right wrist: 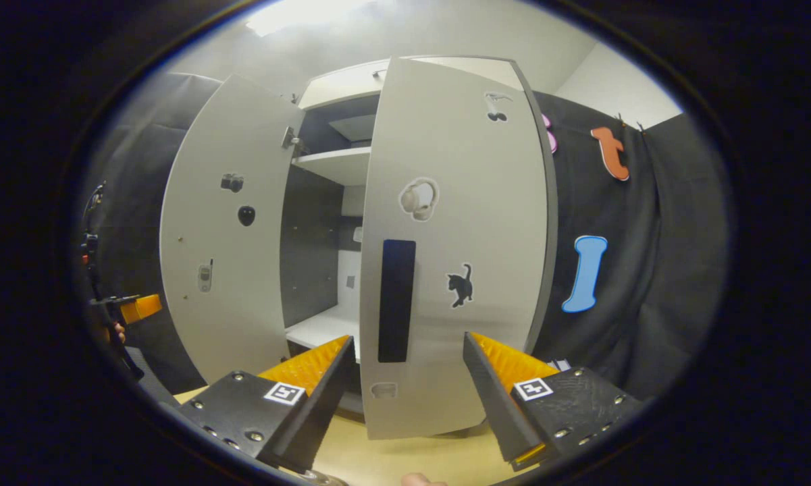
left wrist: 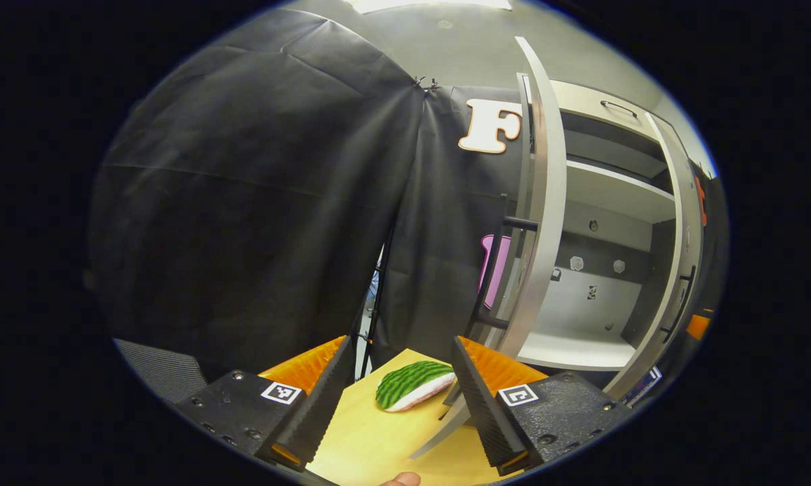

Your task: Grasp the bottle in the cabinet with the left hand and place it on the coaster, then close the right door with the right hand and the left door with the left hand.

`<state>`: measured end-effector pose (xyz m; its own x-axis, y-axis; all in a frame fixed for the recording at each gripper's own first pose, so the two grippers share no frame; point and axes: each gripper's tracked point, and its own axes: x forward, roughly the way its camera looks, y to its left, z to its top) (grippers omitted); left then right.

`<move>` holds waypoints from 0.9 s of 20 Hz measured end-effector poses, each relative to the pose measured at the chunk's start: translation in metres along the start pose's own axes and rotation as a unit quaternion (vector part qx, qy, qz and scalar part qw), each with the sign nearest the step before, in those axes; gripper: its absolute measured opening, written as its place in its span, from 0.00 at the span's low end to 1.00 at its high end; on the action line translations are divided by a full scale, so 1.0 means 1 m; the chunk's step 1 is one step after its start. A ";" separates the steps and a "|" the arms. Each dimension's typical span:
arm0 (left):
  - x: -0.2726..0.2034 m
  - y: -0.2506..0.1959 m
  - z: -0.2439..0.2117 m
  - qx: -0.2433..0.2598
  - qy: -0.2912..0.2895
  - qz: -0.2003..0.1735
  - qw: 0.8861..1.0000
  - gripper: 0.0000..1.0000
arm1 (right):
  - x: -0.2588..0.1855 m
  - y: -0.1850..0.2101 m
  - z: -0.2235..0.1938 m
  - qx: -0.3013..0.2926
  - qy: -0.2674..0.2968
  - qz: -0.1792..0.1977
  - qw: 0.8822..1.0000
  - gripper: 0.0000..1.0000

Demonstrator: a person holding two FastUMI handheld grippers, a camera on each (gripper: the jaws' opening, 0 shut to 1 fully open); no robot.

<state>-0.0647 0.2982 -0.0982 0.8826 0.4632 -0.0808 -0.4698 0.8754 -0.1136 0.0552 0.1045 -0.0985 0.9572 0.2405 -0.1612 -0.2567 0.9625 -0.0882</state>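
Note:
My left gripper (left wrist: 400, 344) is open over the yellow table (left wrist: 371, 439), with nothing between its fingers. Just beyond its tips lies a green-striped watermelon-slice pad (left wrist: 412, 383) with a white edge. The grey cabinet (left wrist: 601, 223) stands to the right; its left door (left wrist: 543, 202) is seen edge-on, its right door (left wrist: 678, 250) swung out. My right gripper (right wrist: 408, 337) is open and faces the outer side of the right door (right wrist: 459, 223), close to its black handle (right wrist: 396, 300). The left door (right wrist: 223, 236) stands wide open. Farther off at the far left is the left gripper (right wrist: 135, 307) in a hand.
Inside the cabinet a white shelf (left wrist: 614, 185) sits above a white floor panel (left wrist: 574, 351). Black cloth (left wrist: 256, 202) hangs behind and beside the cabinet. Small stickers dot both doors. A fingertip (left wrist: 402, 479) shows at the bottom edge.

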 end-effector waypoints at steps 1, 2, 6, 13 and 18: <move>0.001 -0.002 -0.002 0.001 0.003 -0.002 1.000 0.91 | -0.001 -0.002 -0.001 0.000 0.001 -0.003 1.000 0.97; 0.002 -0.003 -0.003 0.001 0.005 -0.004 1.000 0.90 | -0.001 -0.004 -0.002 0.000 0.002 -0.006 1.000 0.97; 0.008 -0.009 -0.006 0.002 0.010 -0.010 1.000 0.91 | -0.002 -0.009 -0.007 0.000 0.009 -0.016 1.000 0.97; 0.015 -0.014 -0.011 0.010 0.017 -0.012 1.000 0.91 | -0.002 -0.016 -0.011 -0.001 0.011 -0.026 1.000 0.97; 0.016 -0.015 -0.012 0.003 0.020 -0.013 1.000 0.90 | 0.000 -0.019 -0.016 0.000 0.017 -0.027 0.999 0.97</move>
<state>-0.0440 0.2908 -0.1097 0.8932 0.4339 -0.1177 -0.4460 0.8881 -0.1106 0.0576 0.0844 -0.1122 0.9644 0.1837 -0.1900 -0.2049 0.9738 -0.0985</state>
